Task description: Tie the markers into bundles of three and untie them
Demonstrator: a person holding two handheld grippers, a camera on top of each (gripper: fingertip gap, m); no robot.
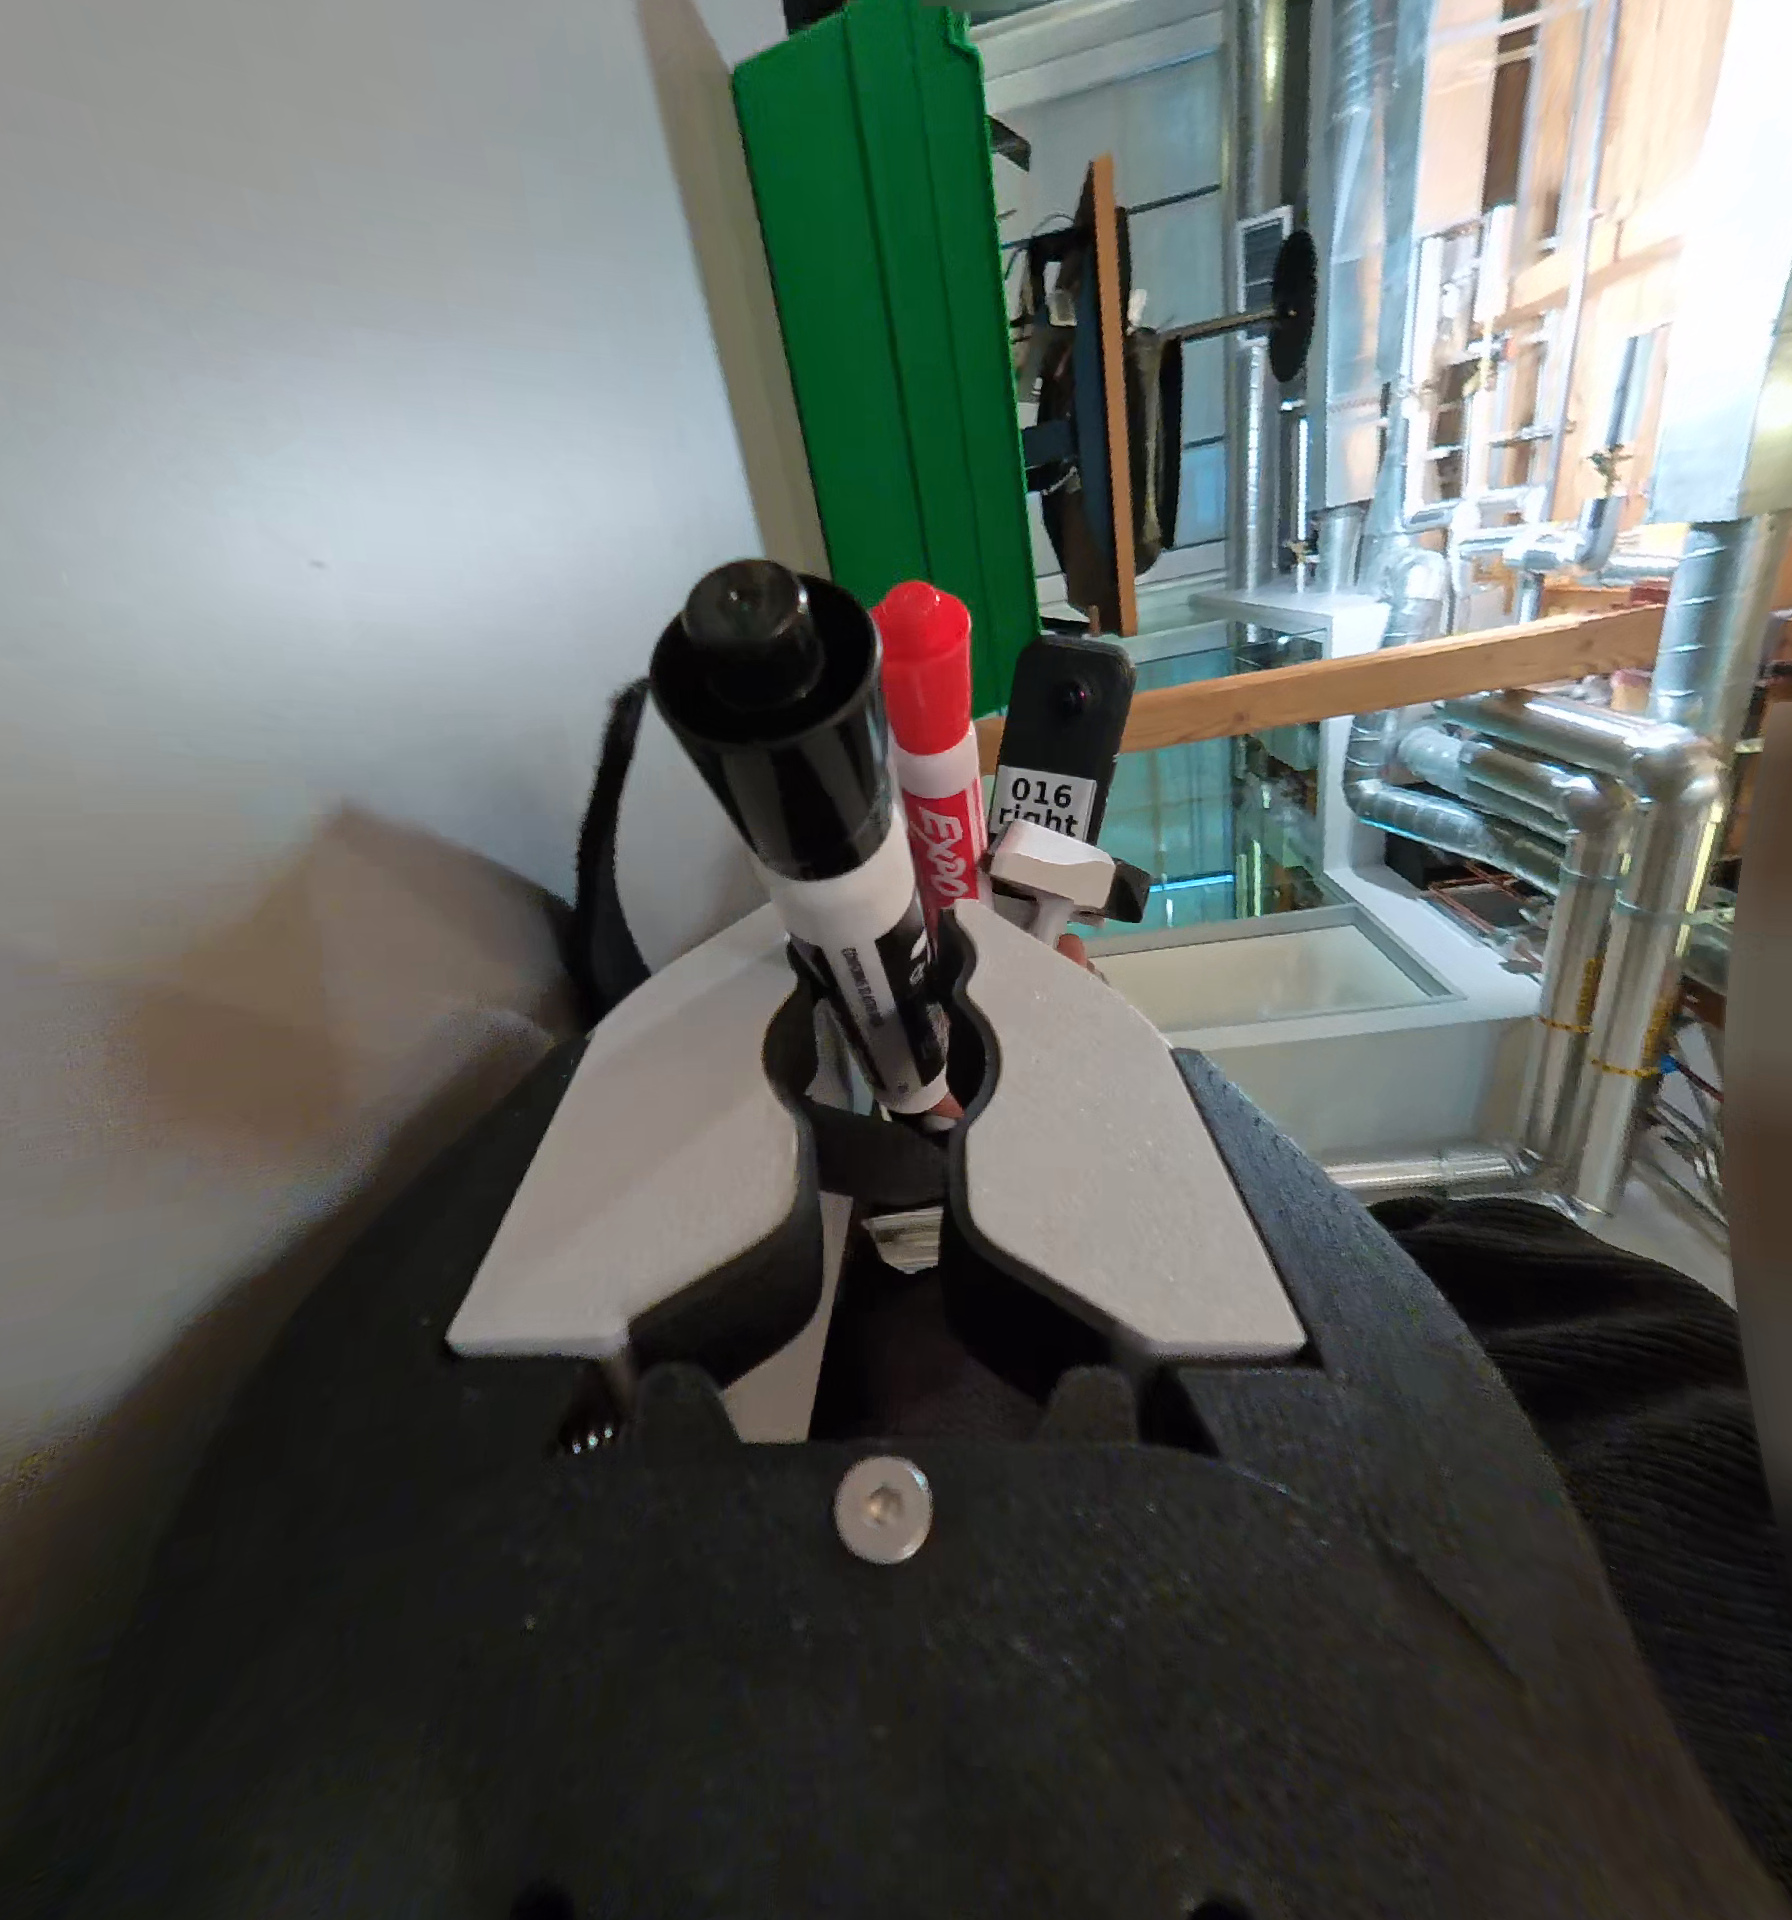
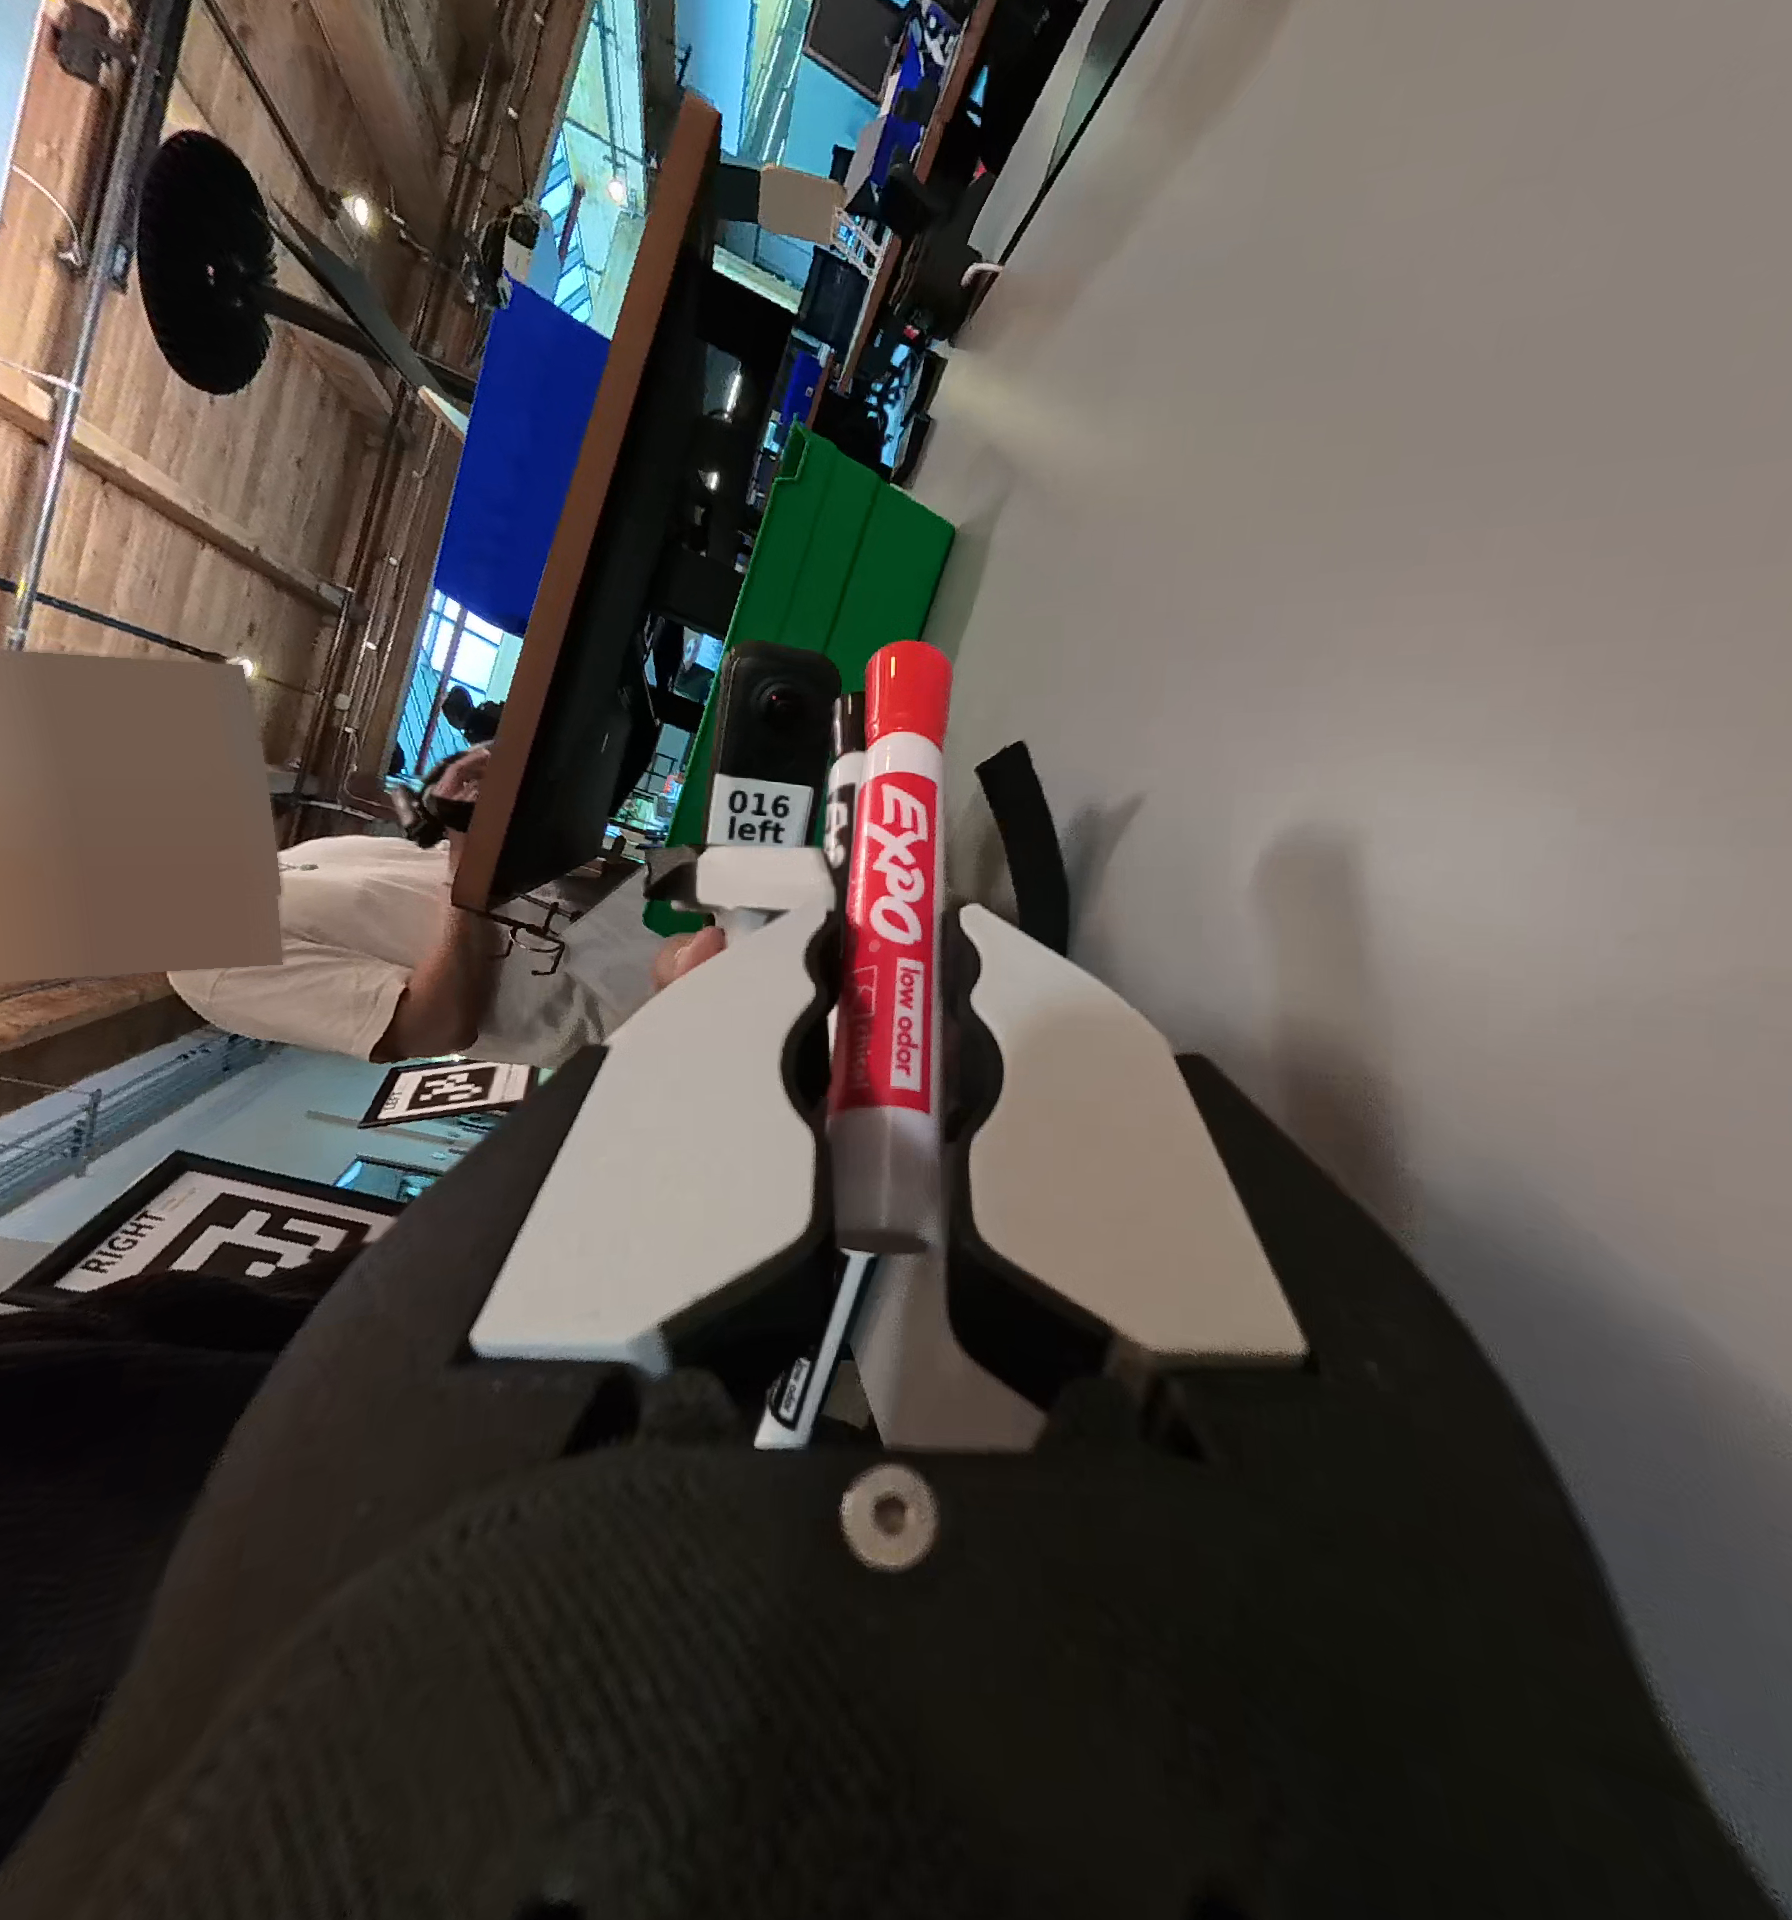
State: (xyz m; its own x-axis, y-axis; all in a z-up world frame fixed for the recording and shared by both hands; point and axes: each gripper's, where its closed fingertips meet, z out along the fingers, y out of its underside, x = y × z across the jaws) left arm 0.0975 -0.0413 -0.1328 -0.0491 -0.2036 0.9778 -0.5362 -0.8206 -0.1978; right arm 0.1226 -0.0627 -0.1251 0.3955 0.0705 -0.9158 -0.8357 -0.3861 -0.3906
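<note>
A black marker (image 1: 798, 790) and a red marker (image 1: 928, 717) stand side by side between my left gripper's (image 1: 871, 925) white fingers, which are shut on them. A black strap (image 1: 611, 831) sticks out behind the left finger. In the right wrist view the red marker (image 2: 892, 935) lies between my right gripper's (image 2: 892, 914) fingers, which are closed around it, with a black marker (image 2: 845, 769) just behind. The strap (image 2: 1027, 831) curls up beside the right finger. The two grippers face each other at the bundle, and each shows beyond the markers in the other's view.
The white table (image 1: 248, 416) runs along one side and also shows in the right wrist view (image 2: 1443, 520). A green bin (image 1: 892, 364) stands on it behind the markers (image 2: 840, 582). A person in a white shirt (image 2: 352, 935) sits farther off. Framed black-and-white tag boards (image 2: 217, 1236) lie nearby. Across from one pair of fingers to the other is roughly 4 cm.
</note>
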